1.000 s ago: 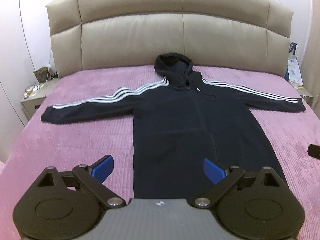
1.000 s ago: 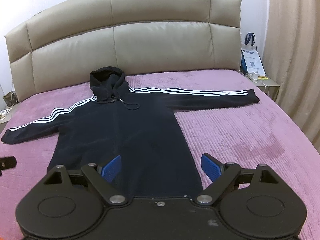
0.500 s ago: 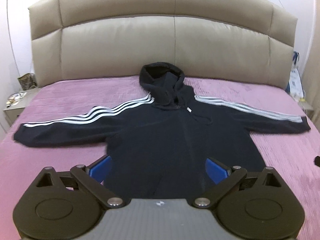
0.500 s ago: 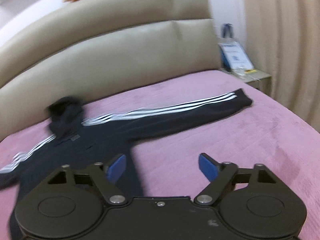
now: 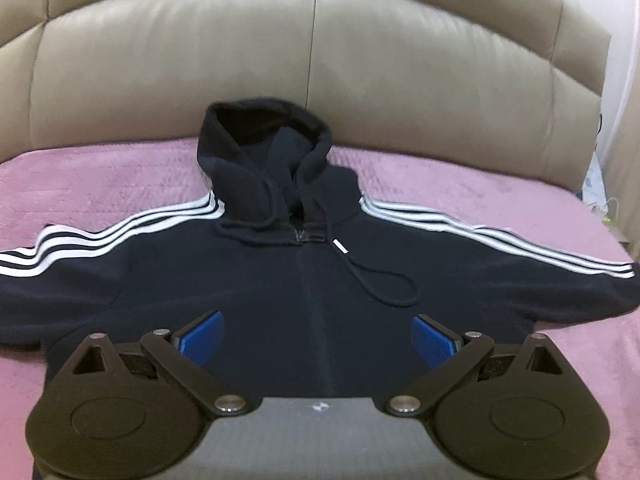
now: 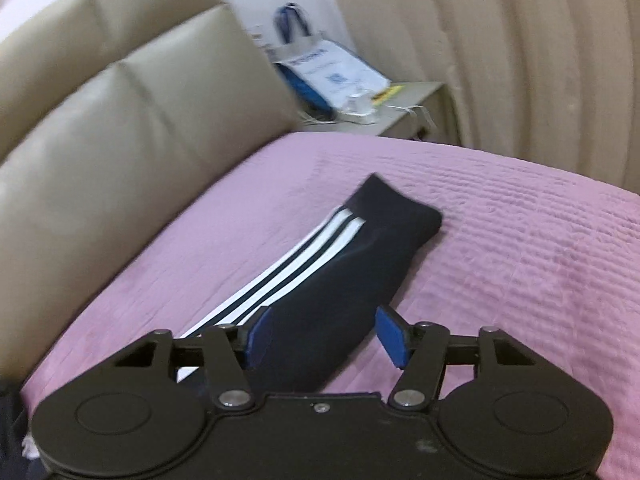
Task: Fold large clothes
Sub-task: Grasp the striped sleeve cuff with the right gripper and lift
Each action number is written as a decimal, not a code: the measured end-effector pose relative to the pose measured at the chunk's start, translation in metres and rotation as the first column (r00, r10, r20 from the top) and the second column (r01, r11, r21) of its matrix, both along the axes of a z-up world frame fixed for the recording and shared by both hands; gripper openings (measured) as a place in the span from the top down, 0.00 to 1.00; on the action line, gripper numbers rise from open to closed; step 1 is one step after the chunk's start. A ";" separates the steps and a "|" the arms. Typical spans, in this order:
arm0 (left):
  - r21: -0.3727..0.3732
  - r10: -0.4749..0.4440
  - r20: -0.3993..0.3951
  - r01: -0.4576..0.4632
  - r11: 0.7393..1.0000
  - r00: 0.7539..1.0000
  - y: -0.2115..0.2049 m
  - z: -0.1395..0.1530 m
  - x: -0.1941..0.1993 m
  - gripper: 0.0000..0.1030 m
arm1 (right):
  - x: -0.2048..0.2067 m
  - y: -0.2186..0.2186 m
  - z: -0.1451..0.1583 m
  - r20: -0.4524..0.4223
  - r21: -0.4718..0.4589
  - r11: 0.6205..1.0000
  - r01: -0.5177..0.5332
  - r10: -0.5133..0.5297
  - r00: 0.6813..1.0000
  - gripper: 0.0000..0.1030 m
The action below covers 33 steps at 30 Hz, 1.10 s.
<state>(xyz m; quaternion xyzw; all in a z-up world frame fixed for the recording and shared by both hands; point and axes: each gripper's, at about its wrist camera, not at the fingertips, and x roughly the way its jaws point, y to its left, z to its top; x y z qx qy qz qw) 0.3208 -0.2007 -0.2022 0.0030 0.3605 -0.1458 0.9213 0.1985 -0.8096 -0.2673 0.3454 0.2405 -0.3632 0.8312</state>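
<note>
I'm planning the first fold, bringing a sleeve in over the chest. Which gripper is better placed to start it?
Probably the right gripper: open, its fingers straddle the striped sleeve near the cuff. The left gripper, also open, faces the hoodie chest, away from either cuff.

We see our left gripper (image 5: 316, 338) as a matte black frame: two round discs, angled link arms on silver pivot screws, a grey centre plate with a small white mark, and blue ribbed fingers (image 5: 200, 337). Our right gripper (image 6: 326, 338) matches, with a black centre plate.
</note>
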 end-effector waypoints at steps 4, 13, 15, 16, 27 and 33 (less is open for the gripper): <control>0.014 0.010 0.007 -0.010 1.000 1.000 0.001 -0.013 0.016 0.02 | 0.011 -0.040 -0.031 -0.027 0.069 0.993 0.099 -0.097 0.995 0.22; 0.051 0.003 -0.026 -0.002 0.999 1.000 0.009 -0.034 0.029 0.06 | 0.043 -0.027 -0.045 -0.039 0.023 0.998 0.054 -0.053 0.998 0.90; 0.080 -0.009 -0.030 0.011 0.997 1.000 0.012 -0.039 0.028 0.12 | 0.047 -0.005 -0.035 -0.058 -0.038 0.999 0.022 -0.024 0.998 0.91; 0.086 -0.015 -0.034 0.018 0.996 0.999 0.015 -0.040 0.028 0.14 | 0.050 0.009 -0.027 -0.069 -0.081 0.997 -0.007 0.001 0.998 0.91; -0.010 0.006 0.021 -0.006 1.000 1.000 0.066 -0.006 0.024 0.22 | 0.092 0.264 0.102 0.016 -0.443 0.778 -0.446 0.505 0.863 0.92; -0.098 0.039 0.044 -0.035 0.995 0.998 0.096 0.020 0.021 0.22 | 0.112 0.446 0.144 0.117 -0.482 0.597 -0.641 0.769 0.628 0.92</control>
